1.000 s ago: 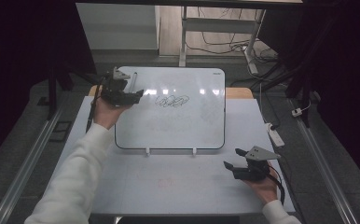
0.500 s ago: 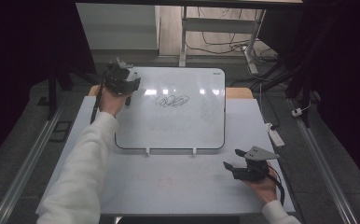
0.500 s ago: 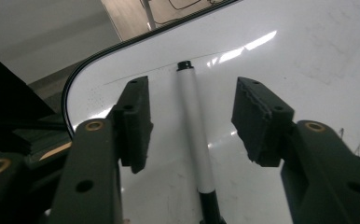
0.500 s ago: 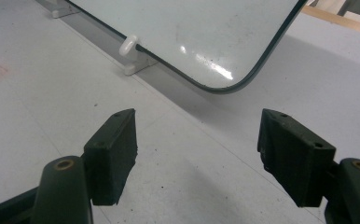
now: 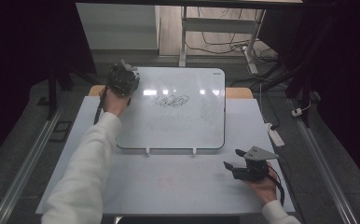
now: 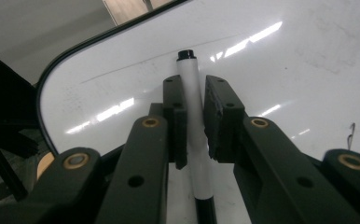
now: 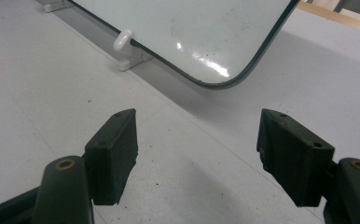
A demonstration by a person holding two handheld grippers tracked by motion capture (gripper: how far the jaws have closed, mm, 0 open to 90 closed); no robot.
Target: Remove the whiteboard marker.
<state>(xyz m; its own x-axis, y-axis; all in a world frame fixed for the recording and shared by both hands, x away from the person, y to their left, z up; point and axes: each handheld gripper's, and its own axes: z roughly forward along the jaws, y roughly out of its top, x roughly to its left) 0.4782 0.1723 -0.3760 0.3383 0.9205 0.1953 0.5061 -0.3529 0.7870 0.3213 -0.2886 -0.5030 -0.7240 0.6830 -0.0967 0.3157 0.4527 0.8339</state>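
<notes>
Since a second ago the left gripper has slid from over the whiteboard's upper left area out to its far left corner, and its jaws have just been closing. Now they're pinching a marker between the pads, white barrel with a black end poking out past the jaw tips. The marker lies along the jaws, low over the whiteboard, close to that rounded corner. A dark scribble sits on the board right of the gripper, a bit apart from it. The board lies flat on the worktop with two small white clips at its near edge. The right gripper hasn't budged: parked on the worktop off the board's near right corner, jaws spread wide, nothing between them.
</notes>
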